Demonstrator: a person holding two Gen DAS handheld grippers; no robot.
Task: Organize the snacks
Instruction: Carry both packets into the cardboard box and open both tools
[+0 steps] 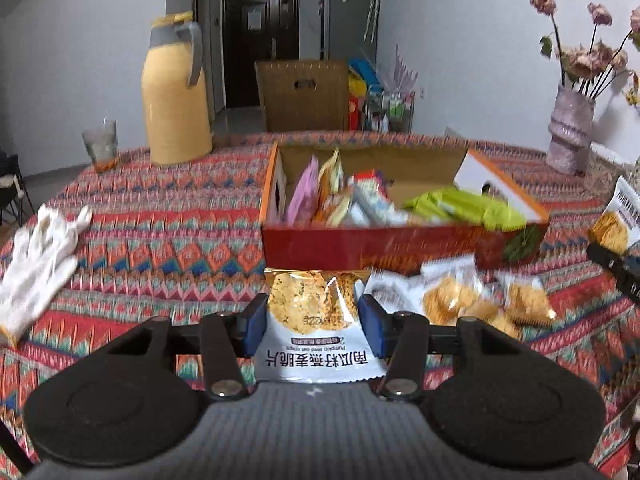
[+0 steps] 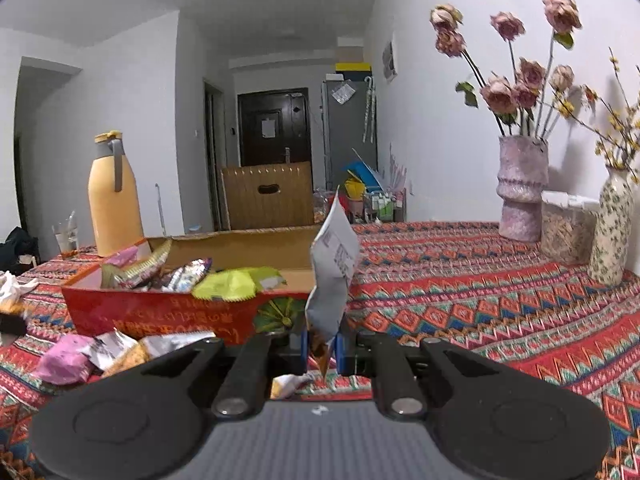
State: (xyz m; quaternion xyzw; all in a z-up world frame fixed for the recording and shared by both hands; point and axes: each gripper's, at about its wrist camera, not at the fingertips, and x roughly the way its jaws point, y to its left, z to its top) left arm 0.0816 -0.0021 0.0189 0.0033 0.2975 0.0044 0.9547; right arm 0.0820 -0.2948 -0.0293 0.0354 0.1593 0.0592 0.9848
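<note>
The left tongs (image 1: pixel 313 322) pinch a flat oat-crisp packet (image 1: pixel 316 320) just near of the red snack box (image 1: pixel 400 240) on the tabletop (image 1: pixel 160 240). The right tongs (image 2: pixel 322 350) clamp a white packet (image 2: pixel 334 268) upright beside the box. Lift each packet clear of the near wall, then release inside.

Even, dim indoor lighting; fisheye views with motion blur.
Left wrist view: red box (image 1: pixel 400 240) and loose packets (image 1: pixel 460 300) smeared. Straight edges bow near dark corner vignettes. No glare; shadows soft.
</note>
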